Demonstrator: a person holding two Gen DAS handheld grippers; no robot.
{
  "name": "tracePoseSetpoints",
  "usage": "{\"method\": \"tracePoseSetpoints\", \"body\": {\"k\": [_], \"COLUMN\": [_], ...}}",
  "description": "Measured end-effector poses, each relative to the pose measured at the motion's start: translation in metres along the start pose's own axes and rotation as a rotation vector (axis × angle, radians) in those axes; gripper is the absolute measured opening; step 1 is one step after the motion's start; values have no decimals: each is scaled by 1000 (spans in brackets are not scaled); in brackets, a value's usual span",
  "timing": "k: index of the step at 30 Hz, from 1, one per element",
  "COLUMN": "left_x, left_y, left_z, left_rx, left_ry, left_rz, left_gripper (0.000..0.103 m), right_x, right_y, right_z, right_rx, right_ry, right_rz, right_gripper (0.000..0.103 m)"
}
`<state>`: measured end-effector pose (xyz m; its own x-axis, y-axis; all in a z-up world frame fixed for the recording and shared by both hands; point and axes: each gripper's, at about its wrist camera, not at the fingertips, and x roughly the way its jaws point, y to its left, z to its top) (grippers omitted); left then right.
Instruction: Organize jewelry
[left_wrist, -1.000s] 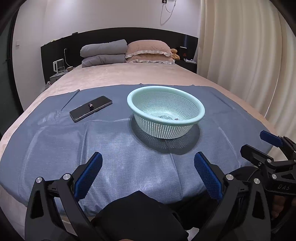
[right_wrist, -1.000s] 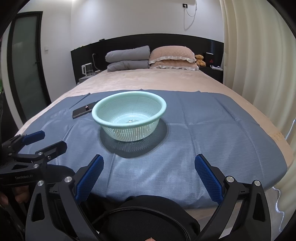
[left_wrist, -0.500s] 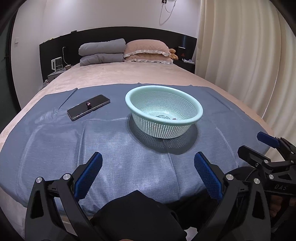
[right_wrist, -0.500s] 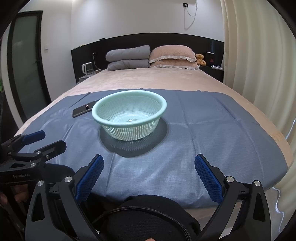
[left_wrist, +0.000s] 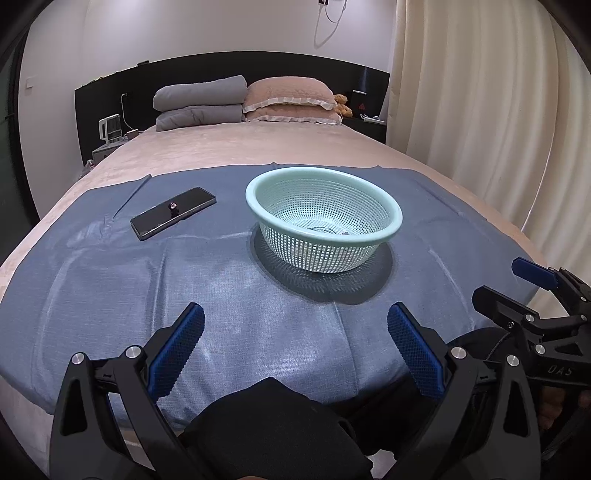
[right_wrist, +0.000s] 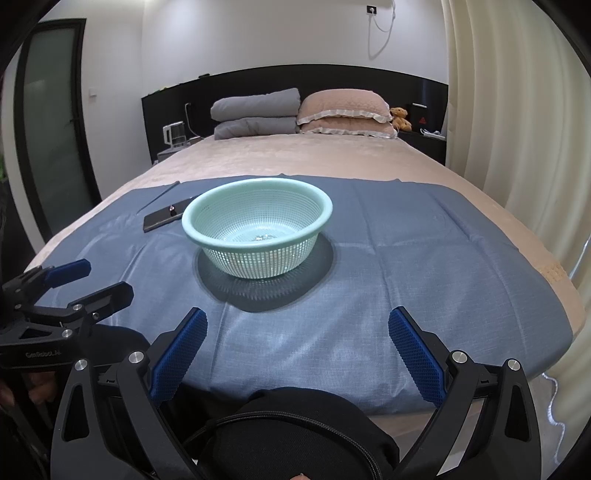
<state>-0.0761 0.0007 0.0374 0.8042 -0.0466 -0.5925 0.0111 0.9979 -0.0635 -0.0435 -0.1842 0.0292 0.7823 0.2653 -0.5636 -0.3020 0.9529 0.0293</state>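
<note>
Some small jewelry (left_wrist: 334, 229) already sits in our basket (left_wrist: 258, 192). One small piece (left_wrist: 172, 205) waits on the phone (left_wrist: 147, 225), at ten o'clock. Our left gripper (left_wrist: 295, 328) and right gripper (right_wrist: 297, 328) are both wide open, holding nothing.

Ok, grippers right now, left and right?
Left gripper: open, holding nothing.
Right gripper: open, holding nothing.

A pale green mesh basket (left_wrist: 324, 218) sits upright on the blue cloth (left_wrist: 229, 295), small jewelry pieces (left_wrist: 325, 229) in its bottom; a ring (left_wrist: 172, 205) rests on the phone (left_wrist: 173, 217) beside it.
</note>
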Motion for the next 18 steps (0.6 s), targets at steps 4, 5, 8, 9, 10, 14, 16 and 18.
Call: {"method": "tracePoseSetpoints", "body": {"k": [4, 5, 8, 9, 10, 14, 16, 18], "left_x": [0, 0, 0, 0, 0, 1, 2, 2], "left_y": [0, 0, 0, 0, 0, 1, 1, 1], "left_z": [0, 0, 0, 0, 0, -1, -1, 0], "left_rx": [4, 4, 3, 4, 4, 3, 1, 0], "left_ry": [1, 0, 1, 1, 1, 3, 6, 8], "left_rz": [-3, -4, -5, -6, -8, -12, -9, 1], "left_gripper": [97, 97, 97, 97, 97, 97, 97, 97], "right_x": [1, 1, 1, 1, 1, 2, 2, 2], "right_y": [1, 1, 1, 1, 1, 1, 1, 1], "right_z": [0, 0, -1, -1, -2, -2, -2, -2], "right_rx": [-2, -2, -3, -4, -5, -7, -6, -6], "right_ry": [2, 3, 5, 6, 7, 9, 9, 10], "right_rz": [-1, -1, -1, -1, 0, -1, -1, -1], "right_gripper": [95, 95, 95, 95, 95, 95, 95, 95]}}
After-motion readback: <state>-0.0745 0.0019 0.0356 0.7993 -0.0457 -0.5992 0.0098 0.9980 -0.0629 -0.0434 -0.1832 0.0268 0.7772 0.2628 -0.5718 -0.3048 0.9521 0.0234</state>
